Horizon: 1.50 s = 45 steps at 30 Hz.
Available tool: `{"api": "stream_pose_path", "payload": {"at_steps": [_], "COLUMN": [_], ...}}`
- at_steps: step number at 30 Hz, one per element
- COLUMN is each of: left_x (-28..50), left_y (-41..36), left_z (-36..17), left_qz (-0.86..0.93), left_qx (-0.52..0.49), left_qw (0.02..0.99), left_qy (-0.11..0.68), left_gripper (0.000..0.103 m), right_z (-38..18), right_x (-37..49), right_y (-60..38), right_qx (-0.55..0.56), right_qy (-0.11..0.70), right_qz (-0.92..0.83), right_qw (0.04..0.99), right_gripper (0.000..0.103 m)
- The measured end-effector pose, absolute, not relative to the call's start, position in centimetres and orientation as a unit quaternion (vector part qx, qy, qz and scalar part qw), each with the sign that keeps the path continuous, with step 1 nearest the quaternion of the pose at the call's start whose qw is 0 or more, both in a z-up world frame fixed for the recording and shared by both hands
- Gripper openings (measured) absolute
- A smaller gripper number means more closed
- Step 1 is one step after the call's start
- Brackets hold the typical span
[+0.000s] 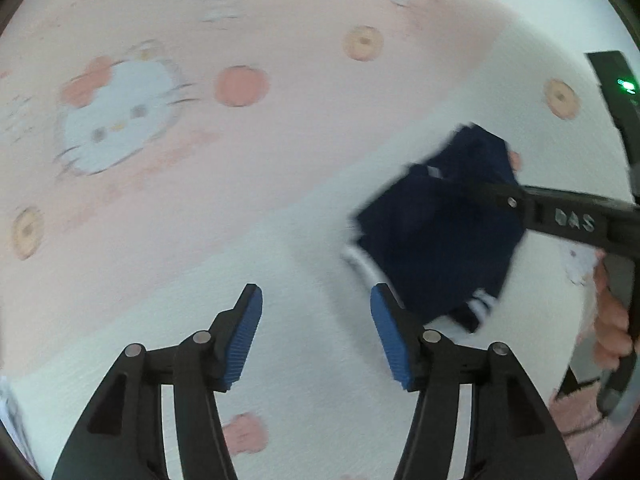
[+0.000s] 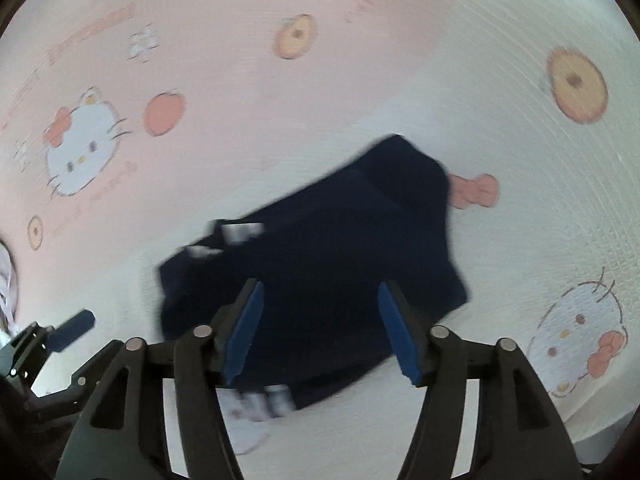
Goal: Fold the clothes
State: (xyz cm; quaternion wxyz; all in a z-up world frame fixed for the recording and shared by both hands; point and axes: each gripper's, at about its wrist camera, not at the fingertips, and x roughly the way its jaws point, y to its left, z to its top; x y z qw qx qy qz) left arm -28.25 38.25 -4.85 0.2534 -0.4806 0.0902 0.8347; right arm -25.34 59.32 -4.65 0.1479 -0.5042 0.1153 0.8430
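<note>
Below both cameras, a folded navy garment (image 2: 332, 264) with white stripes at its hem lies on a pink-and-white bedsheet (image 1: 280, 208) printed with cartoon cat faces, bows and doughnut shapes. Left wrist view: the left gripper (image 1: 316, 332) hangs over a bare white band of the sheet, its blue-padded fingers (image 1: 244, 340) spread apart with nothing between them; the garment lies to the right of them, its striped edge just past the right-hand finger. The right gripper (image 1: 492, 196) reaches in from the right edge over the far side of the garment, held by a person's hand (image 1: 612, 320); whether its tip touches the cloth cannot be told because of blur. Right wrist view: the right gripper (image 2: 320, 332) hangs directly over the garment, its jaws spread wide; the dark cloth fills the gap behind them, yet the blue pads (image 2: 396, 336) do not press on it. One blue-padded finger of the left gripper (image 2: 72, 330) shows at the lower left, apart from the garment. A white label (image 2: 242, 232) shows near the garment's left edge. Both views are motion-blurred.
</note>
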Motion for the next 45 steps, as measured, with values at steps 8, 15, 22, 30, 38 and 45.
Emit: {"api": "stream_pose_path", "payload": {"at_steps": [8, 15, 22, 30, 38, 45], "left_x": [-29.5, -28.8, -25.3, -19.1, -9.4, -1.9], "left_y": [28.2, 18.6, 10.0, 1.3, -2.4, -2.0], "left_z": [-2.9, 0.2, 4.9, 9.4, 12.2, 12.5], "left_qz": [0.864, 0.879, 0.893, 0.918, 0.926, 0.928], "left_qx": [-0.474, -0.464, -0.430, -0.387, -0.372, -0.370], "left_qw": [0.163, 0.109, 0.122, 0.086, 0.058, 0.044], "left_qy": [0.053, 0.030, 0.053, 0.030, -0.007, -0.010], "left_gripper": [0.065, 0.068, 0.074, 0.075, 0.077, 0.078], "right_z": [-1.8, -1.0, 3.2, 8.8, 10.6, 12.5], "right_x": [-24.5, -23.7, -21.4, -15.8, -7.9, -0.4], "right_y": [47.7, 39.1, 30.8, 21.1, 16.8, 16.6], "right_qx": [-0.487, -0.477, -0.461, -0.443, -0.427, -0.396], "right_qy": [0.068, 0.088, 0.085, 0.037, 0.017, 0.010], "right_qz": [0.868, 0.874, 0.883, 0.896, 0.904, 0.918], "right_qw": [0.075, 0.040, 0.025, 0.012, -0.006, 0.037], "right_gripper": [0.089, 0.098, 0.102, 0.102, 0.102, 0.102]}}
